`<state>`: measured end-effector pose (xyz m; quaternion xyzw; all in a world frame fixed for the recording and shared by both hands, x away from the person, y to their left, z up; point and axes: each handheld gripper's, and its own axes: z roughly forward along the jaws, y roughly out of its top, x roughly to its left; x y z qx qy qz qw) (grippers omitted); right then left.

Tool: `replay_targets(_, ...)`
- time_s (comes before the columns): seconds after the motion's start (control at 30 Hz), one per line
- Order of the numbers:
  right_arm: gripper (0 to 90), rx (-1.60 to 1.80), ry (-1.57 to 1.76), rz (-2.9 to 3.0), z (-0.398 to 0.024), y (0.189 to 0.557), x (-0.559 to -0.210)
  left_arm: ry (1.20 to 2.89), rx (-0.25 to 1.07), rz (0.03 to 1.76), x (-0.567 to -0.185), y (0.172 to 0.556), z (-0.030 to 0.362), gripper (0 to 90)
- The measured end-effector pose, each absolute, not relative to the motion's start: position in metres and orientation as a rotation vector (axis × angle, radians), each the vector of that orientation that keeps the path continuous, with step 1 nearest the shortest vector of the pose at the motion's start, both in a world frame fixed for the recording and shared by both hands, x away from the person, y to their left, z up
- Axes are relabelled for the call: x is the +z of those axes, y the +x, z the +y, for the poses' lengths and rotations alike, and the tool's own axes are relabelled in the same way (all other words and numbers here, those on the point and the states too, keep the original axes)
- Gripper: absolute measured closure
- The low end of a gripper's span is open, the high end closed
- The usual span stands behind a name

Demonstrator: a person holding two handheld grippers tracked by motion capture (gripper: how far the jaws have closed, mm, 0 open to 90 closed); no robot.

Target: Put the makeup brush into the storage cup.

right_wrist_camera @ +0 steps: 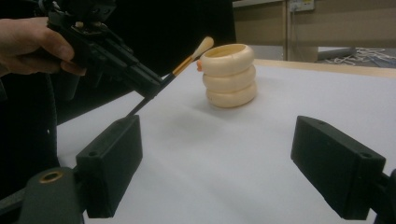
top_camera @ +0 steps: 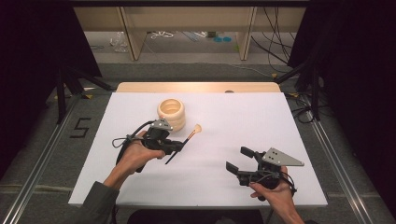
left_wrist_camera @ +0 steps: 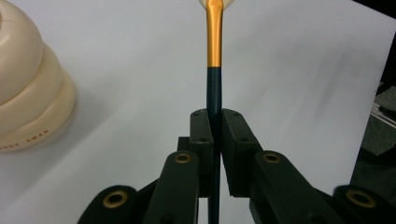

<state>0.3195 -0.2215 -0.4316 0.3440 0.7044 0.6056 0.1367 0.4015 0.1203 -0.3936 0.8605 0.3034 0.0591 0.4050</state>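
Brush picked up and lifted, not yet dropped into the ringed holder

The white tabletop [top_camera: 224, 186] carries a cream, ring-stacked holder [top_camera: 171, 113] standing upright toward its far side, its mouth open and nothing visible inside. The left gripper [top_camera: 180, 146] sits just in front of it, fingers [left_wrist_camera: 201, 135] pressed together on the dark handle of a makeup brush [top_camera: 186, 140], which is clear of the surface with its pale bristle end pointing up and out toward the holder. So the pick-up looks done; what seems left is carrying the brush over the holder's mouth, tipping it in and letting go. The right gripper [top_camera: 239, 161] waits well apart at the near right, fingers spread wide around nothing.
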Motion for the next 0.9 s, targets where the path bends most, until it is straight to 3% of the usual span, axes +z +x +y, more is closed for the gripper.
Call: replay_targets(0.9,20.6,1.936,1.012,2.041,-0.197,0.339,-0.429,2.04,0.138,0.732,-0.389,0.37,0.11,83.4)
